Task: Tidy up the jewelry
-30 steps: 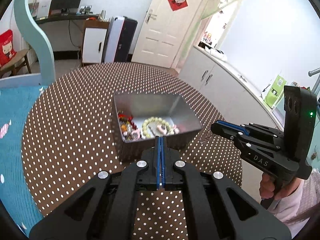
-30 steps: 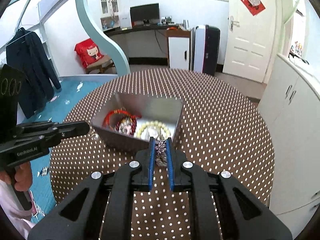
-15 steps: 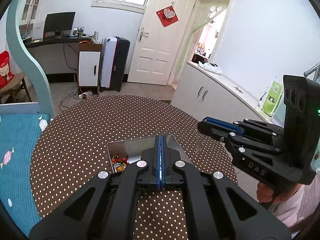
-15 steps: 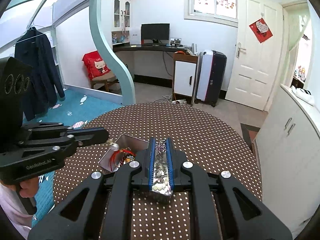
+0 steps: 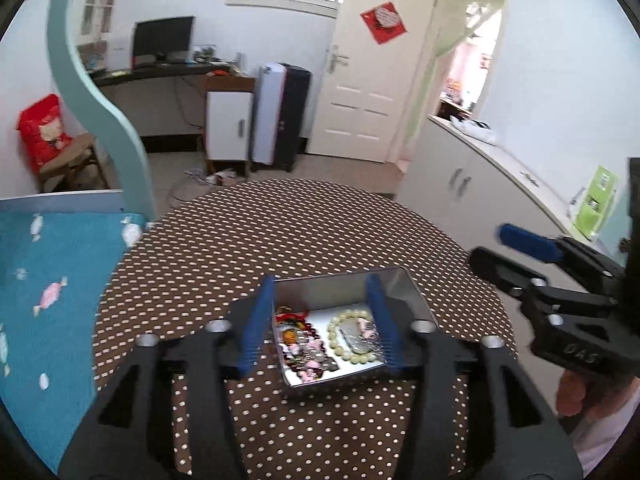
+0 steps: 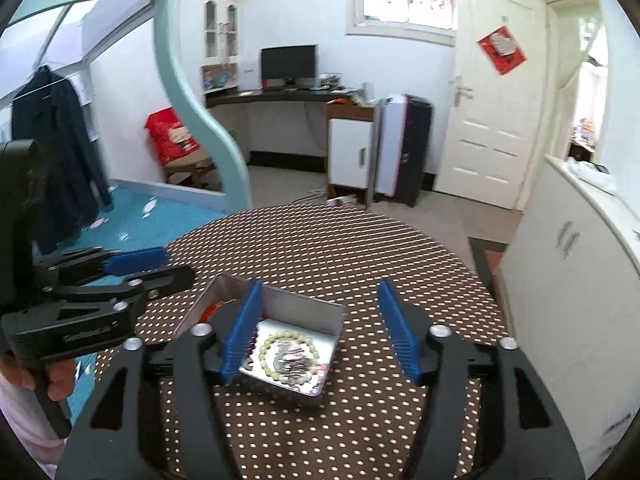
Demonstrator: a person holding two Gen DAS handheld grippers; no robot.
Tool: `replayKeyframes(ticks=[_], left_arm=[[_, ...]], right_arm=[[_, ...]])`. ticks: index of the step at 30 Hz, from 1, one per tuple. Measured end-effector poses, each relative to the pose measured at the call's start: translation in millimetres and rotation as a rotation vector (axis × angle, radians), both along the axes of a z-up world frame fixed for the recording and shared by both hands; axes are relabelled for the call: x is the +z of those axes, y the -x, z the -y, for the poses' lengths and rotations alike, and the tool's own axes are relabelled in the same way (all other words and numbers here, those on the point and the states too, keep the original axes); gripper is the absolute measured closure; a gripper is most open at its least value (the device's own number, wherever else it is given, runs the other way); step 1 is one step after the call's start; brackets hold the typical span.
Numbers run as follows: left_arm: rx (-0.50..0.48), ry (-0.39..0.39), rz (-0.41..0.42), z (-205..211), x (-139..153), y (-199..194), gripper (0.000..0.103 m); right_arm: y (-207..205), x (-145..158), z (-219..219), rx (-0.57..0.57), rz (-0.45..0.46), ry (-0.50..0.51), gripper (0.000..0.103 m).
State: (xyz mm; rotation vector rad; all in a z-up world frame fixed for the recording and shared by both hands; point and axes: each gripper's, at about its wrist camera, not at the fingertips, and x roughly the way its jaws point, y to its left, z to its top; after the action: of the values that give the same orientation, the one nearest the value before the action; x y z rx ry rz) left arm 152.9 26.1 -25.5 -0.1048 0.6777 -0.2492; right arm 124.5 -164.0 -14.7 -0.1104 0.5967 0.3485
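Metal tin (image 5: 394,286) between left tool (image 5: 322,322) fingers

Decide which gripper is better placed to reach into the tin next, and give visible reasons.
Probably left: the left gripper is open and frames the tin. The right gripper, also open, is offset right of it.

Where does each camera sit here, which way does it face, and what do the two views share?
Left wrist: on the left gripper, looking along its open fingers over the metal tin on the dotted table; right gripper and hand at right.
Right wrist: on the right gripper, open, facing the tin; left gripper at left.
Shared: tin, pale bead bracelet, table, white door.
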Motion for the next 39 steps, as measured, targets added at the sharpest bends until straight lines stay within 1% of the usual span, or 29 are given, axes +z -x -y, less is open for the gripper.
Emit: replayKeyframes(ticks=[2, 3, 4, 5, 7, 12, 17, 22, 29, 39], left_arm=[[0.025, -0.017, 0.014, -1, 5, 9, 0.043], [0.042, -0.029, 0.023, -1, 9, 14, 0.037], [0.058, -0.043, 0.035, 0, 13, 19, 0.034], [0.074, -0.058, 0.049, 1, 17, 23, 0.033], [0.092, -0.079, 0.082, 3, 26, 35, 0.024], [0.134, -0.121, 0.142, 11, 41, 60, 0.016], [0.167, -0.158, 0.176, 11, 46, 81, 0.014], [0.171, -0.173, 0.187, 18, 48, 94, 0.013], [0.149, -0.176, 0.194, 27, 48, 106, 0.013], [0.149, -0.177, 0.197, 30, 49, 114, 0.013]], right_arm=[[8, 6, 5, -0.056, 0.027, 0.011, 0.013], [13, 10, 8, -0.095, 0.05, 0.017, 0.007], [18, 14, 11, -0.126, 0.072, 0.023, 0.007], [25, 19, 12, -0.167, 0.1, 0.037, 0.007], [36, 25, 15, -0.222, 0.14, 0.066, 0.007], [58, 29, 18, -0.241, 0.192, 0.084, 0.007], [71, 29, 18, -0.249, 0.194, 0.077, 0.007], [81, 29, 20, -0.251, 0.189, 0.054, 0.007], [98, 30, 18, -0.246, 0.204, 0.059, 0.007], [104, 31, 22, -0.248, 0.208, 0.052, 0.007]])
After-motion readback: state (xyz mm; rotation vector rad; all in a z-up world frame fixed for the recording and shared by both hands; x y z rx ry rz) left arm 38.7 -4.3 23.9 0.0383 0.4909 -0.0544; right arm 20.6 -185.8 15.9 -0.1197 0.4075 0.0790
